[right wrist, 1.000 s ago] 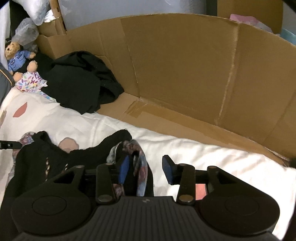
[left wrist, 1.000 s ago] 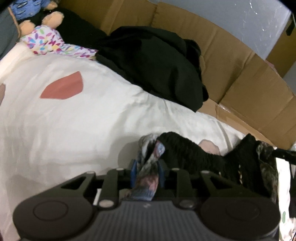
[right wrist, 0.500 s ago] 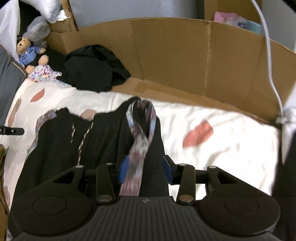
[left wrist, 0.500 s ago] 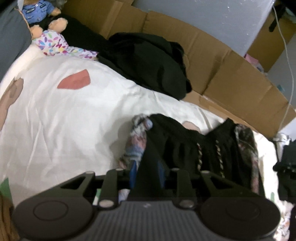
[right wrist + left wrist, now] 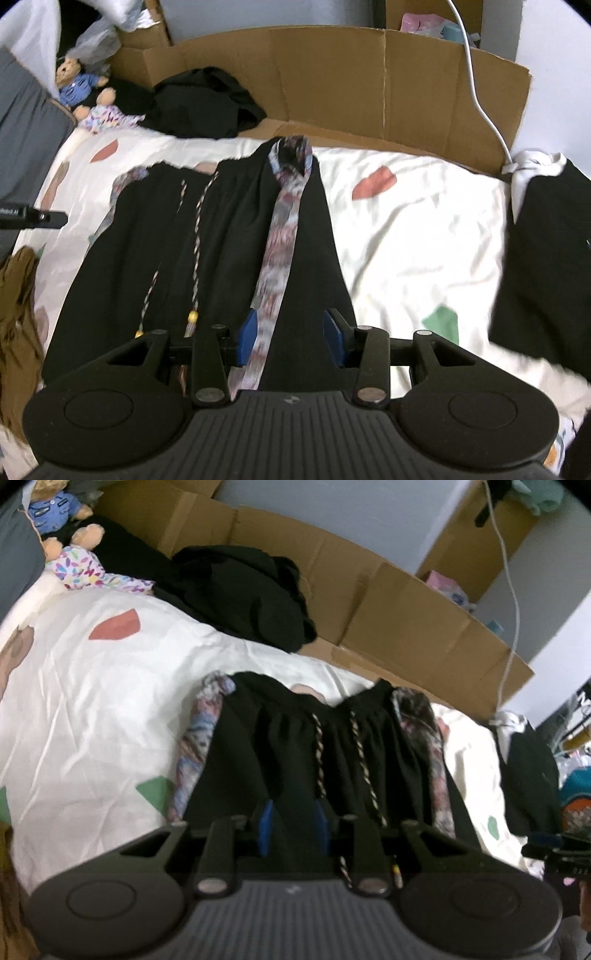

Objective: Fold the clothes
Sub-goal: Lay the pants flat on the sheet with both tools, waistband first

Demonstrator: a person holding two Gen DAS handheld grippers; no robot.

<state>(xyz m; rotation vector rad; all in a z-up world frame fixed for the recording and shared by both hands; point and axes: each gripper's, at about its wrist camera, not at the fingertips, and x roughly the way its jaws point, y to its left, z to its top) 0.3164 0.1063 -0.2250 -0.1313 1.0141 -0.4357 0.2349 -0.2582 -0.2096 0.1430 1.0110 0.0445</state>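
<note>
Black drawstring trousers (image 5: 207,236) lying spread on bed (image 5: 406,221), frame centre; left gripper (image 5: 291,825) pinching them, right gripper (image 5: 291,338) gaping; folding seems next

A teddy bear (image 5: 75,83) in a blue shirt sits at the bed's far left corner, a flowery cloth (image 5: 107,116) just beside it. Cardboard (image 5: 332,77) lines the far edge of the bed (image 5: 417,229). A white cable (image 5: 476,92) hangs over the cardboard.
</note>
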